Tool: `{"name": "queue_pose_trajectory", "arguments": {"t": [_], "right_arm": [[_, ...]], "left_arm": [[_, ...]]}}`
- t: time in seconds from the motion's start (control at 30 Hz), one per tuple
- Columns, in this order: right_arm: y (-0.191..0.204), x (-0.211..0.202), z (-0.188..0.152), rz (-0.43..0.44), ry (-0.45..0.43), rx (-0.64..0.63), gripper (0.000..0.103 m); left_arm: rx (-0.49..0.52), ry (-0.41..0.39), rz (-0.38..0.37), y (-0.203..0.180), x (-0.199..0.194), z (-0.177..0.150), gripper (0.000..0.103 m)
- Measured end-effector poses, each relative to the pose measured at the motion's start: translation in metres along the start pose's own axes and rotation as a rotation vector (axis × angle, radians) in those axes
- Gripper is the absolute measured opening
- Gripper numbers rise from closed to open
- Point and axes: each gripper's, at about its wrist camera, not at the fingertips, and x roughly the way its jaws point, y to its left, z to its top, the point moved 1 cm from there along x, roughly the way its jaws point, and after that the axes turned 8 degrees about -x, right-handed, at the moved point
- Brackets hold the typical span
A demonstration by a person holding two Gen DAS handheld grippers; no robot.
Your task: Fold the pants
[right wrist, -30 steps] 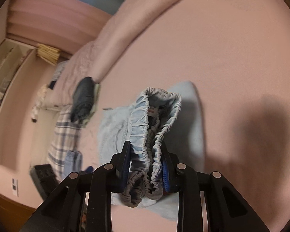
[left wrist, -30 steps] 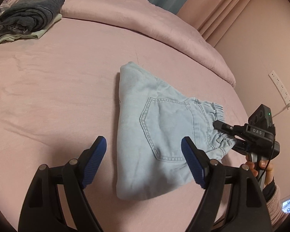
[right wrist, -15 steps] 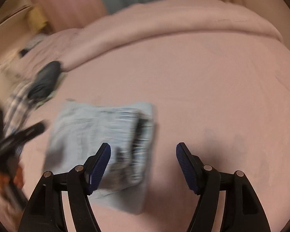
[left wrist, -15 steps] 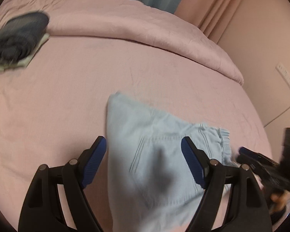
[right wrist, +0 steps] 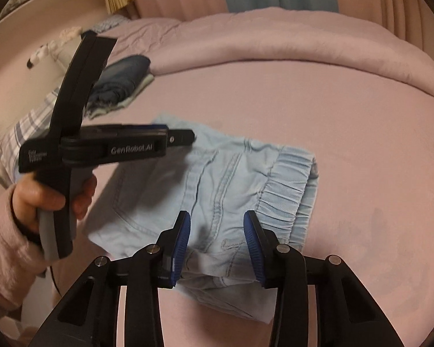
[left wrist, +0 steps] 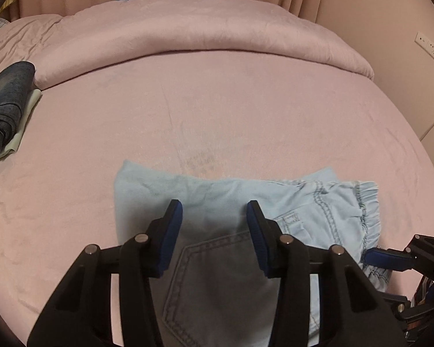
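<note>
Light blue denim pants [left wrist: 217, 202] lie folded into a compact rectangle on the pink bed, back pocket up and elastic waistband [right wrist: 286, 193] at the right end. My left gripper [left wrist: 214, 217] is open and empty, hovering over the left part of the pants. My right gripper [right wrist: 217, 228] is open and empty, just above the near edge by the waistband. The left gripper also shows in the right wrist view [right wrist: 185, 137], and the right gripper's blue fingertip in the left wrist view [left wrist: 384, 258].
A stack of folded dark clothes [left wrist: 5, 107] sits at the bed's left side, also in the right wrist view [right wrist: 118, 84]. A rolled pink duvet [left wrist: 205, 34] runs along the far side. A wall with sockets [left wrist: 431, 49] stands at the right.
My right gripper let go of the waistband and opened; the pants now lie flat. Both grippers have come in low over the folded pants.
</note>
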Motion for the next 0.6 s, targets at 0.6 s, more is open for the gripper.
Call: {"name": "queue_pose_trajectory", "arguments": {"t": [0.6], "right_arm": [[-0.005, 0.006, -0.013, 0.048, 0.020, 0.046, 0.041]], "left_arm": [[-0.015, 0.076, -0.019, 0.003, 0.031, 0.005, 0.045]]}}
